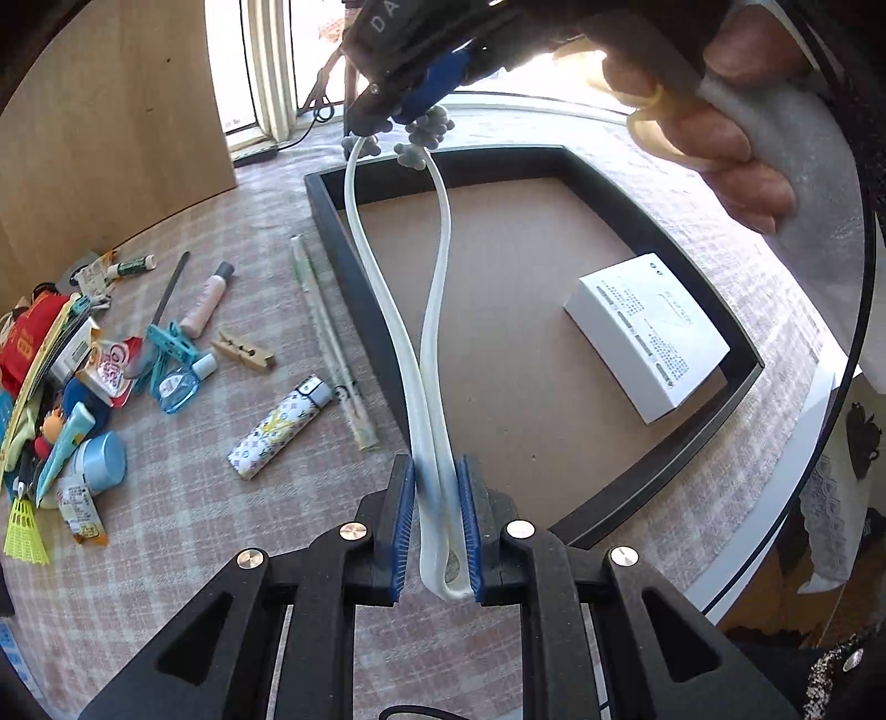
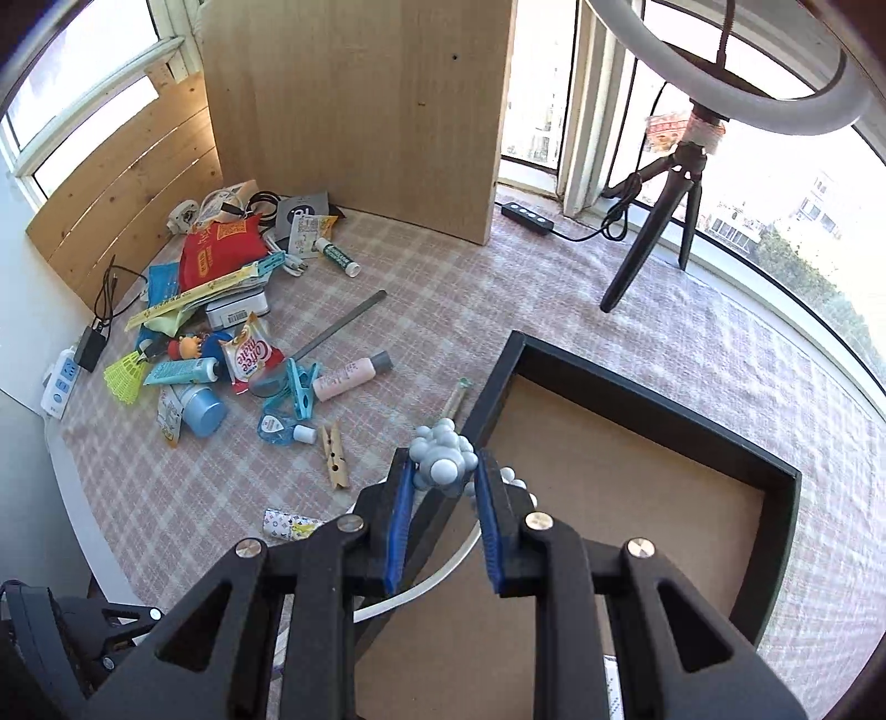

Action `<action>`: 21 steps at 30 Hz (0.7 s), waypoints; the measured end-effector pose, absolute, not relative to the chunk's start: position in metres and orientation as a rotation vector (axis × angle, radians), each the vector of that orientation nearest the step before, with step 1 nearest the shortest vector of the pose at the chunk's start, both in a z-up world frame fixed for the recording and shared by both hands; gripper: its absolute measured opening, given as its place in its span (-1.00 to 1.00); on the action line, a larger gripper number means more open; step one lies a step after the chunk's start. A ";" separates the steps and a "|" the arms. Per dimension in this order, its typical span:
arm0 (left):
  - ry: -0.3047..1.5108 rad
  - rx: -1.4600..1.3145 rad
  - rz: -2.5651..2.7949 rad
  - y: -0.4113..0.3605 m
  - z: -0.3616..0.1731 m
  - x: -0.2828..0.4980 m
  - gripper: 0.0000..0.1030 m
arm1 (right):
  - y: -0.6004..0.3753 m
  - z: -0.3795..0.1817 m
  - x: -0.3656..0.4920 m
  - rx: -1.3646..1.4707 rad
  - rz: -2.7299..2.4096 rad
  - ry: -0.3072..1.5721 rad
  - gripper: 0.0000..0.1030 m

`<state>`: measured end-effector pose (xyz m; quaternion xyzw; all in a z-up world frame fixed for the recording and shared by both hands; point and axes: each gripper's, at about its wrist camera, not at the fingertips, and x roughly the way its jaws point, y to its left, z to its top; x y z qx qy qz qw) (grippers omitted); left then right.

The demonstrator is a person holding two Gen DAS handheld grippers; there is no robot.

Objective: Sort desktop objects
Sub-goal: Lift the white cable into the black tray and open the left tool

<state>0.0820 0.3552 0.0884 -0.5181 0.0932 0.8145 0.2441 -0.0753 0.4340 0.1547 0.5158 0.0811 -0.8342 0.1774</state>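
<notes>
White massager (image 1: 437,310) hanging between both grippers above tray's (image 1: 354,288) left rim. Left gripper (image 1: 437,493) pinching looped handle end, jaws narrow. Right gripper (image 2: 443,471) clamping one knobby ball head. Box (image 1: 645,343) already lying inside tray, near right rim. Clutter pile (image 2: 216,310) waiting along tablecloth's (image 2: 637,327) left edge. Judging: keeping both grips firm, carrying fully over rim, lowering flat beside box, releasing together.

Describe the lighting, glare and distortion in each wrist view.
Left wrist view: window blown out to white, the tray rim curved by the fisheye, the white massager smeared by blur near the left tool. Right wrist view: sunlight floods from the right, glare washes the tablecloth, the wooden board bows; the right tool is sharp.
</notes>
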 end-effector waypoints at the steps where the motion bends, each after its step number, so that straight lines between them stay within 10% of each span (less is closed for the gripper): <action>1: 0.262 -1.403 2.211 0.364 0.090 0.082 -0.92 | 0.443 0.156 -0.075 1.466 -2.375 0.221 -0.58; 7: 0.292 -1.393 2.160 0.401 0.089 0.077 -0.99 | 0.485 0.152 -0.074 1.503 -2.432 0.167 -0.58; 12: 0.265 -1.401 2.182 0.398 0.090 0.073 -0.16 | 0.505 0.150 -0.073 1.526 -2.482 0.150 -0.49; 16: 0.255 -1.423 2.218 0.385 0.089 0.068 -0.18 | 0.517 0.156 -0.072 1.504 -2.552 0.139 -0.07; 21: 0.226 -1.447 2.258 0.364 0.090 0.063 -0.18 | 0.517 0.158 -0.072 1.492 -2.546 0.082 -0.05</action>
